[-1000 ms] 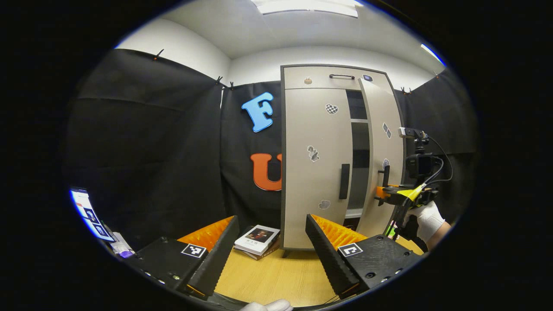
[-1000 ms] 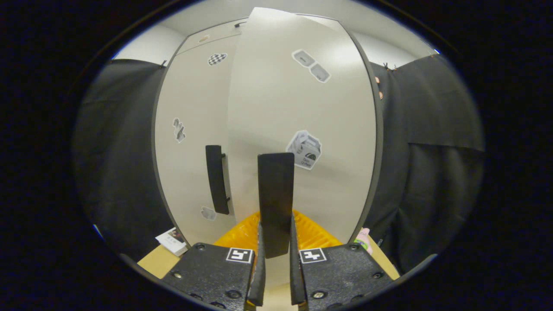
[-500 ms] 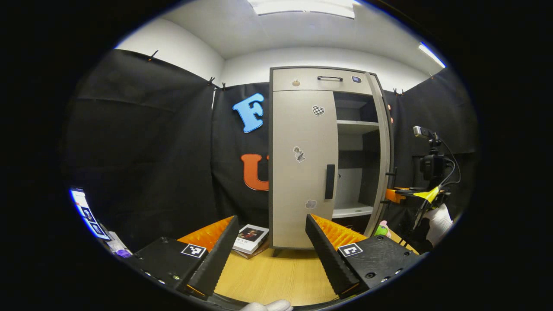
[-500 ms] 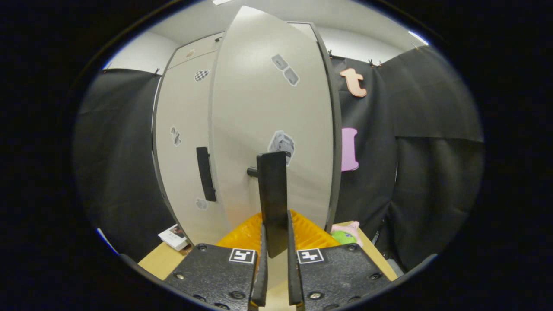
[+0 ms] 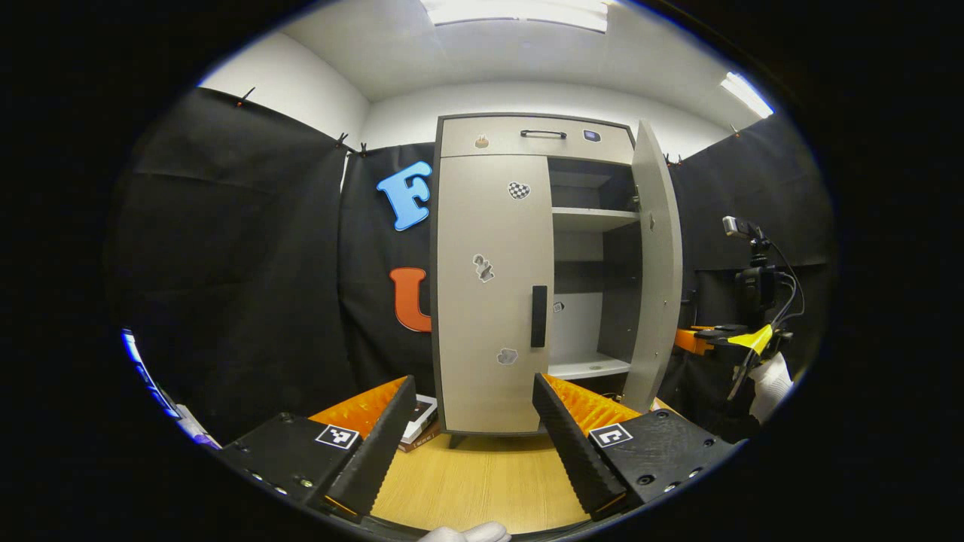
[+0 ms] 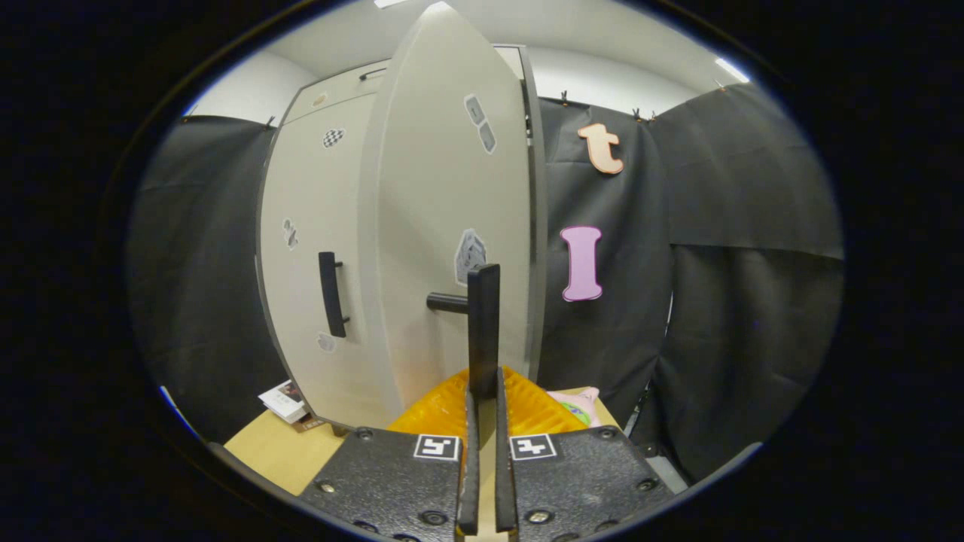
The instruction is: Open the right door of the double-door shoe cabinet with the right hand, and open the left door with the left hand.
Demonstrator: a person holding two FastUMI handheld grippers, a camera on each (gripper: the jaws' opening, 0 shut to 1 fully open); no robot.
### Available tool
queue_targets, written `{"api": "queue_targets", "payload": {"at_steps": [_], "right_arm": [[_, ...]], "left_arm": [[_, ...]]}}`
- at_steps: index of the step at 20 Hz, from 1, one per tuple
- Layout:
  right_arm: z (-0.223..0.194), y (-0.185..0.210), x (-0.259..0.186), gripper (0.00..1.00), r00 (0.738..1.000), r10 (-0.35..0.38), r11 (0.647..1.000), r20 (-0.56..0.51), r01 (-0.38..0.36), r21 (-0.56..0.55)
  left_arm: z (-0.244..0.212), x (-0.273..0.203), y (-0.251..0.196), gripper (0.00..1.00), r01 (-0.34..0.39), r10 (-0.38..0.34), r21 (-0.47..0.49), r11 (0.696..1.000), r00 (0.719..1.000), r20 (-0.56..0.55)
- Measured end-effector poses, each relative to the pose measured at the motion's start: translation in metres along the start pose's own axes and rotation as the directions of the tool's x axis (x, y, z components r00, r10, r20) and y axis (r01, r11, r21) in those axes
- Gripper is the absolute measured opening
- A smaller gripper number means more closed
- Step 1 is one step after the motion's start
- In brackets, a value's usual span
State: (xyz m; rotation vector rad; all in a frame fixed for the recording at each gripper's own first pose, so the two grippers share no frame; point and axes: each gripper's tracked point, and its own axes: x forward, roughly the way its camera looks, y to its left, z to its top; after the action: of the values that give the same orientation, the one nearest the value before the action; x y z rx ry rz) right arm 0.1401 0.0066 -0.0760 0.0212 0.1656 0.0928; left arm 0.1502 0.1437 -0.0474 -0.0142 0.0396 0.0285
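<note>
The right tongs (image 6: 482, 421) pinch the right door's handle (image 6: 483, 331) to swing the right door (image 6: 452, 226) outward at frame centre, while the left tongs (image 5: 474, 429) gape wide, facing the shut left door (image 5: 489, 293).

You see a light wooden tabletop (image 5: 482, 489) across the lower field of the left gripper view; its corner (image 6: 275, 452) lies at 7 o'clock in the right gripper view. A small stack of books with a white cover (image 5: 419, 418) lies flat on it at 7 o'clock, and appears again (image 6: 282, 399) at 8 o'clock. A pink and green soft toy (image 6: 576, 406) rests at 5 o'clock. A black camera on a stand with trailing cables (image 5: 753, 275) stands at 3 o'clock. A bright ceiling light panel (image 5: 520, 11) spans 12 o'clock.
</note>
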Motion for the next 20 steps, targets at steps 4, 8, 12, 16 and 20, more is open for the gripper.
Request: {"api": "queue_targets", "payload": {"at_steps": [4, 8, 12, 16, 20], "right_arm": [[0.0, -0.037, -0.005, 0.07, 1.0, -0.025, 1.0, -0.003, 0.025, 0.014], [-0.001, -0.083, -0.006, 0.04, 0.998, -0.057, 0.997, 0.009, 0.057, 0.049], [-0.001, -0.087, -0.004, 0.04, 1.0, -0.014, 0.998, 0.011, 0.014, -0.06], [-0.001, -0.082, -0.005, 0.04, 0.999, 0.038, 0.999, -0.001, -0.038, 0.003], [-0.002, -0.084, -0.005, 0.04, 0.998, 0.066, 0.998, -0.013, -0.066, 0.006]], "left_arm": [[0.005, -0.001, -0.025, 0.95, 0.043, -0.043, 0.004, 0.999, 0.999, 0.005], [0.004, 0.003, -0.049, 0.95, 0.074, -0.074, 0.01, 0.997, 0.997, 0.012], [0.005, 0.006, -0.071, 0.95, 0.089, -0.089, 0.016, 0.996, 0.996, 0.011], [0.009, 0.003, -0.084, 0.95, 0.069, -0.07, 0.018, 0.997, 0.997, 0.016], [0.01, 0.002, -0.089, 0.95, 0.037, -0.037, 0.007, 0.999, 0.999, 0.016]]}}
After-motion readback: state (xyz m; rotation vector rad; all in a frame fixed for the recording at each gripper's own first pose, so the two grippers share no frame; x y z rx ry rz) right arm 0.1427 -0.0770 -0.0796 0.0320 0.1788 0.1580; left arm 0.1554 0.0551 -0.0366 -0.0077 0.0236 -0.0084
